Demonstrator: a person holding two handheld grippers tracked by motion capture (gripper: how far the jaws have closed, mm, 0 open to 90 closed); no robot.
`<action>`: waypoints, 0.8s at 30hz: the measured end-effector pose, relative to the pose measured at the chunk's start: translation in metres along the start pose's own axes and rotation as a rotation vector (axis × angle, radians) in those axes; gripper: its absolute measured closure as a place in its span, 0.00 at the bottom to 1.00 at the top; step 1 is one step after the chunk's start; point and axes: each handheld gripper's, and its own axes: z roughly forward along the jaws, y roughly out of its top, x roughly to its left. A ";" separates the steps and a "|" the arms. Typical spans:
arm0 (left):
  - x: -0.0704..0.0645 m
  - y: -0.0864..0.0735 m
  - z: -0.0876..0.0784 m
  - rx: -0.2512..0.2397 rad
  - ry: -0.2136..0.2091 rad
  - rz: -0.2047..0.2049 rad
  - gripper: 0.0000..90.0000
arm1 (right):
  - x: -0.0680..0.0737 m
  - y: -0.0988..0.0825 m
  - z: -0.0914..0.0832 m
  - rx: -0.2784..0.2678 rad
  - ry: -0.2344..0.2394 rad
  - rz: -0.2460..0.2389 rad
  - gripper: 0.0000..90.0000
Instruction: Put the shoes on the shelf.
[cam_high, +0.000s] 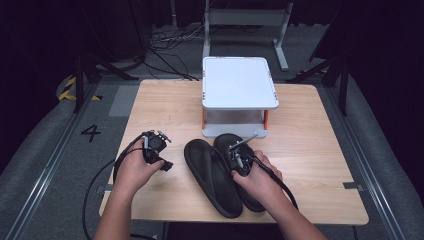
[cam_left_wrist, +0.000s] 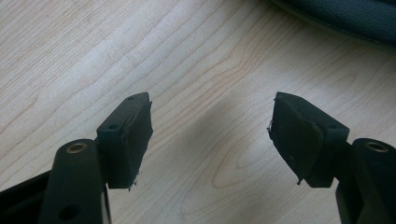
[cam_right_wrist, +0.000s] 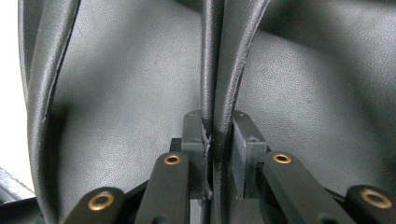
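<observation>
On the surface, near edge: two black sandals lay side by side, touching, toes pointing away from the person.
Right sandal: lay flat on the surface, just in front of the white stand; partly covered by the right hand.
Strap: two dark leather bands ran together and rose between the right fingers in the right gripper view, with the grainy footbed behind them.
Right gripper: sat over the middle of the right sandal, its fingers drawn narrow and pressed on the strap from both sides.
Right hand: wrapped round the gripper, the cable trailing back along the forearm.
Left sandal: lay just left of the right one, angled slightly, untouched by either gripper.
Left gripper: rested to the left of the sandals, apart from them, held by the left hand.
Left fingers: spread wide, nothing between them; bare wood lay beneath, with a dark sandal edge at the top right corner of the left gripper view.
Stand: white, two-tiered, with orange posts, at the far middle of the surface.
Floor: grey carpet with cables behind the surface.
</observation>
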 end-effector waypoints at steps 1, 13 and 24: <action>0.000 0.000 0.000 -0.001 0.003 0.007 0.34 | 0.000 0.000 0.000 0.002 -0.002 -0.001 0.87; 0.001 0.000 0.001 -0.002 -0.006 -0.001 0.34 | -0.012 0.010 -0.022 -0.075 0.009 0.037 0.86; 0.001 0.000 0.001 -0.001 -0.005 0.002 0.34 | -0.041 0.033 -0.041 -0.165 0.014 0.134 0.86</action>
